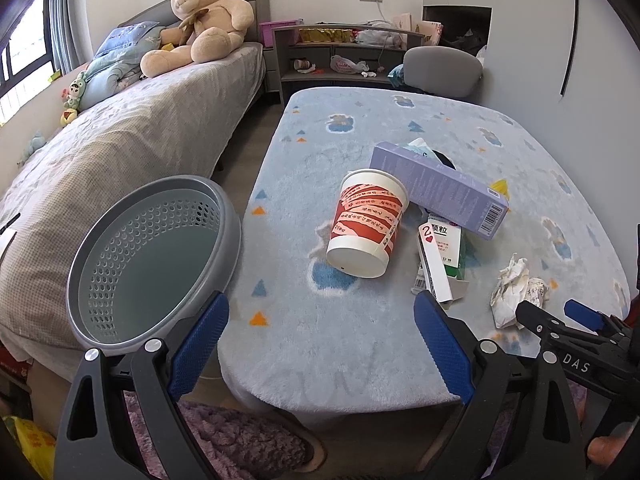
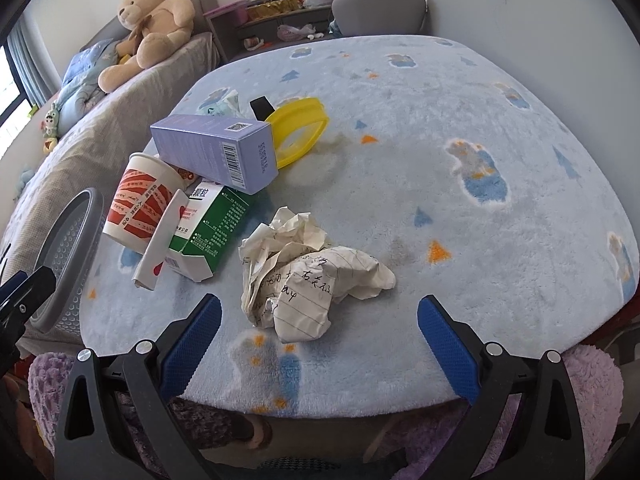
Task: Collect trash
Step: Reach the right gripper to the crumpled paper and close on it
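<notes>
A grey perforated bin (image 1: 156, 256) stands at the table's left edge, also in the right wrist view (image 2: 66, 256). On the fluffy blue table cover (image 1: 360, 344) lie a red-and-white paper cup (image 1: 366, 226) on its side, a purple box (image 1: 440, 188), a green medicine box (image 2: 212, 226), a white card sleeve (image 2: 160, 240) and crumpled lined paper (image 2: 304, 276). My left gripper (image 1: 322, 344) is open and empty, before the cup. My right gripper (image 2: 320, 344) is open and empty, just before the crumpled paper.
A yellow ring-shaped item (image 2: 298, 130) and a black object (image 2: 262, 107) lie behind the purple box. A bed with a teddy bear (image 1: 204, 20) is at the left. A grey chair (image 1: 442, 70) and shelves (image 1: 340, 56) stand beyond the table.
</notes>
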The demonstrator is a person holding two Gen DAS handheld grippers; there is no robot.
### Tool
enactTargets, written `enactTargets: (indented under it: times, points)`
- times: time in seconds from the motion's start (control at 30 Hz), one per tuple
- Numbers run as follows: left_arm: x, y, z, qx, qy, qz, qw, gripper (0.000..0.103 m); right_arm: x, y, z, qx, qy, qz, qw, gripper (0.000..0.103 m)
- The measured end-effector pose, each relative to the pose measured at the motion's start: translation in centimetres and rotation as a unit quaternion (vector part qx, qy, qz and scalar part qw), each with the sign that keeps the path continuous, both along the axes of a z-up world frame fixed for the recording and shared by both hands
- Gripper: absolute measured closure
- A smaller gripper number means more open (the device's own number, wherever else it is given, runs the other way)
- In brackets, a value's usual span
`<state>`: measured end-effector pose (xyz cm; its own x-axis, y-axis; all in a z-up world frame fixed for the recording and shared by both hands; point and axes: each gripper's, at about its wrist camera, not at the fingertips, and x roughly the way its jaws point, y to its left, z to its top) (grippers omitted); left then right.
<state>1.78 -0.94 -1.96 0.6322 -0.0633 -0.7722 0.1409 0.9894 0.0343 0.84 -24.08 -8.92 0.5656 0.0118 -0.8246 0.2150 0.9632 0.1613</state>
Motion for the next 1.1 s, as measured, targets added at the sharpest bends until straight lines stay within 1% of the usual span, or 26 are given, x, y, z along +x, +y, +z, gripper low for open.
enactTargets:
  times: [0.13, 0.27, 0.37, 0.43, 0.5, 0.57, 0.73, 0.77, 0.8, 0.97, 1.1]
  points:
    - [0.2, -0.1, -0.4, -0.001, 0.006, 0.0, 1.0, 0.013, 0.8, 0.1, -0.3, 0.001, 0.001, 0.003, 1.0, 0.008]
    - [0.4, -0.4, -0.6, 0.002, 0.008, -0.001, 1.0, 0.013, 1.6, 0.2, -0.8, -0.006, 0.008, 0.008, 1.0, 0.021]
    - [0.4, -0.6, -0.8, 0.005, 0.012, 0.0, 0.9999, 0.013, 1.9, 0.2, -1.4, -0.007, 0.017, 0.013, 1.0, 0.027]
    - [0.4, -0.6, -0.9, 0.003, 0.014, 0.001, 0.9999, 0.013, 1.7, 0.1, -1.3, -0.007, 0.015, 0.016, 1.0, 0.03]
    - [0.4, -0.7, -1.0, 0.003, 0.016, 0.002, 0.9999, 0.013, 1.6, 0.0, -1.3, -0.002, 0.012, 0.019, 1.0, 0.037]
    - [0.4, -0.8, -1.1, 0.004, 0.017, 0.001, 0.9998, 0.013, 1.4, -0.1, -1.2, 0.006, 0.009, 0.023, 1.0, 0.042]
    - [0.5, -1.6, -1.1, 0.007, 0.018, -0.009, 0.9998, 0.013, 1.0, -0.8, -0.7, 0.029, -0.001, 0.021, 0.999, 0.048]
    - [0.5, -1.7, -1.1, 0.006, 0.019, -0.012, 0.9997, 0.013, 0.9, -1.0, -0.5, 0.033, -0.004, 0.02, 0.999, 0.052]
    - [0.7, -2.0, -1.1, 0.005, 0.02, -0.016, 0.9997, 0.013, 0.8, -1.2, -0.4, 0.036, -0.005, 0.02, 0.999, 0.067]
    - [1.7, -3.4, -1.1, -0.002, 0.026, -0.035, 0.9991, 0.013, 0.7, -2.0, -0.3, 0.043, -0.003, 0.017, 0.999, 0.068]
    - [2.5, -4.4, -1.4, -0.005, 0.033, -0.041, 0.9986, 0.013, 0.2, -2.2, -0.1, 0.052, -0.013, 0.022, 0.998, 0.07]
